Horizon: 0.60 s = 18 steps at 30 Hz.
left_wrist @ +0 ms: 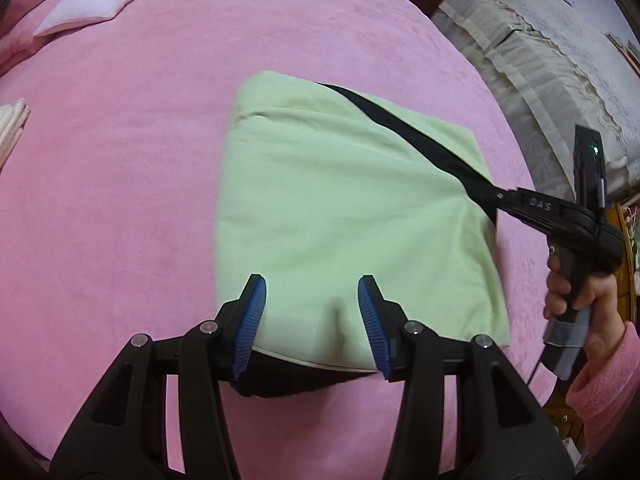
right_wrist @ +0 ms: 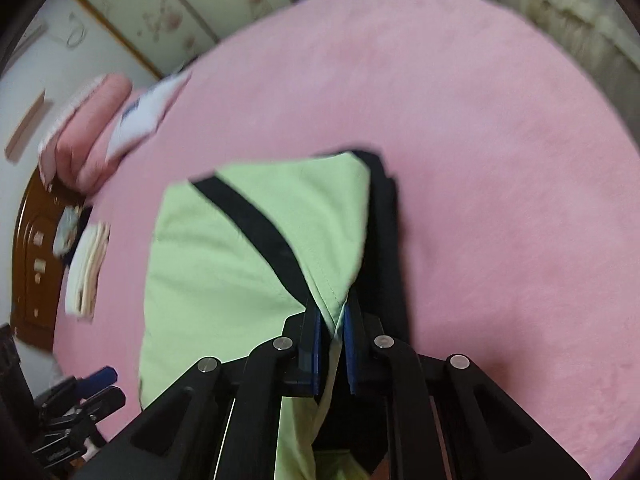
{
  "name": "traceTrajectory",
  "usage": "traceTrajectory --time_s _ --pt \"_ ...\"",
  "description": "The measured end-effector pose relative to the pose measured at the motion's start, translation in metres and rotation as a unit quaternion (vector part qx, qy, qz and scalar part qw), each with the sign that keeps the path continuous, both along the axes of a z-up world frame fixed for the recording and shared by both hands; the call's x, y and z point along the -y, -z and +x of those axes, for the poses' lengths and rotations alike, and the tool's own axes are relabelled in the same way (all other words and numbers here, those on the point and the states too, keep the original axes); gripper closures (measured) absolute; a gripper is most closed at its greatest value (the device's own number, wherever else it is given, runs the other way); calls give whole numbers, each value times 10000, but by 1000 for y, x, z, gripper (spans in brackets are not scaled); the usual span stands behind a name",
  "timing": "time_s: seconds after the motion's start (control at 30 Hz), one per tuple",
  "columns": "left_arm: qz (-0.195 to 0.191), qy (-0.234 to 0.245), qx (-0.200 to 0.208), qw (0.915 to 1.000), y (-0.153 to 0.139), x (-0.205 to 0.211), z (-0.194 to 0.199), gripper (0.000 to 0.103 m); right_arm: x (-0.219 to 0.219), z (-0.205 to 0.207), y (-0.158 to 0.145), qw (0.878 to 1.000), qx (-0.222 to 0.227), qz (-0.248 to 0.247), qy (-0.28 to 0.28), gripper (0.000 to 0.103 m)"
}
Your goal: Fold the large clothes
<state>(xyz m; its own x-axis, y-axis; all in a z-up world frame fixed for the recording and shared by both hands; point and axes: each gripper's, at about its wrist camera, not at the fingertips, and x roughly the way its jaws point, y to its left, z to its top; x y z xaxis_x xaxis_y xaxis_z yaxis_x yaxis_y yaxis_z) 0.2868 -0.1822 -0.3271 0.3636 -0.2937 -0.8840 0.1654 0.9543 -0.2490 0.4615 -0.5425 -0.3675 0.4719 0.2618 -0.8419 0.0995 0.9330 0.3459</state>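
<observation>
**Green garment half folded, right side lifted**

While the left gripper [left_wrist: 312,320] hangs with its blue fingers [left_wrist: 252,320] released over the near edge of the garment, the right gripper [right_wrist: 332,348] is clenched on a gathered corner of the same cloth. The garment [left_wrist: 340,208] is light green with a black band [left_wrist: 404,132] crossing it and some black fabric showing under its near edge. It lies on the pink bed [left_wrist: 120,160], roughly in the middle of it, already in a compact, rectangular shape.

I judge that the folding is well advanced and that the step in hand is one more fold: the right side of the garment is raised and pulled taut, while the rest lies flat. The next move probably calls for carrying that held corner across the garment and laying it down evenly, with the left gripper either pressing or taking the near edge so that the stack does not slide on the soft bed cover.

Beyond the garment, at the far corner of the bed, lies a small white pillow [left_wrist: 96,0] with a dark print that is too small to read. Left of the garment, at the bed's edge, a pile of pale folded cloth [left_wrist: 12,124] is visible. On the body of the right gripper the raised letters "DAS" [left_wrist: 540,203] can be read.
</observation>
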Motion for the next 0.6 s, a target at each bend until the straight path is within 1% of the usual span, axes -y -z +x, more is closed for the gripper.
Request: traceTrajectory --time_s 0.07,0.1,0.2,0.23,0.27,0.3,0.33,0.37,0.4,0.43,0.5,0.53,0.57,0.6 --pt "-42 -21 1 10000 3 -5 4 59 -2 1 4 9997 -167 -140 116 94" --pt "-23 -35 -33 10000 6 -7 6 59 -8 2 10 9987 -256 -427 89 94" --pt "29 -83 -79 9999 11 -14 14 59 -21 3 24 9949 -445 -902 53 93" --pt "28 -102 -89 9999 11 -17 17 59 -26 4 26 9928 -481 -1095 37 90" --pt "18 -120 -112 9999 12 -19 19 59 -24 3 21 9910 -463 -1252 53 87" --pt "7 -128 -131 9998 10 -19 20 59 -29 4 24 9894 -441 -1379 89 78" --pt "0 -131 -148 9998 11 -20 21 59 -31 5 25 9875 -401 -1516 143 64" --pt "8 -144 -162 9998 14 -21 22 59 -34 5 25 9855 -331 -1649 216 58" --pt "24 -151 -174 9997 16 -20 24 59 -35 5 25 9831 -287 -1791 253 47" --pt "32 -156 -180 9997 18 -12 30 59 -34 4 25 9826 -281 -1825 219 44" --pt "41 -188 -197 9996 20 -13 33 59 -35 6 31 9858 -335 -1638 142 44" --pt "41 -215 -208 9995 21 -15 33 59 -24 7 29 9886 -325 -1467 120 48" --pt "48 -243 -228 9994 24 -16 36 59 -22 8 30 9923 -291 -1205 83 56" --pt "75 -278 -252 9993 27 -17 41 59 -22 10 31 9958 -310 -861 -47 82"
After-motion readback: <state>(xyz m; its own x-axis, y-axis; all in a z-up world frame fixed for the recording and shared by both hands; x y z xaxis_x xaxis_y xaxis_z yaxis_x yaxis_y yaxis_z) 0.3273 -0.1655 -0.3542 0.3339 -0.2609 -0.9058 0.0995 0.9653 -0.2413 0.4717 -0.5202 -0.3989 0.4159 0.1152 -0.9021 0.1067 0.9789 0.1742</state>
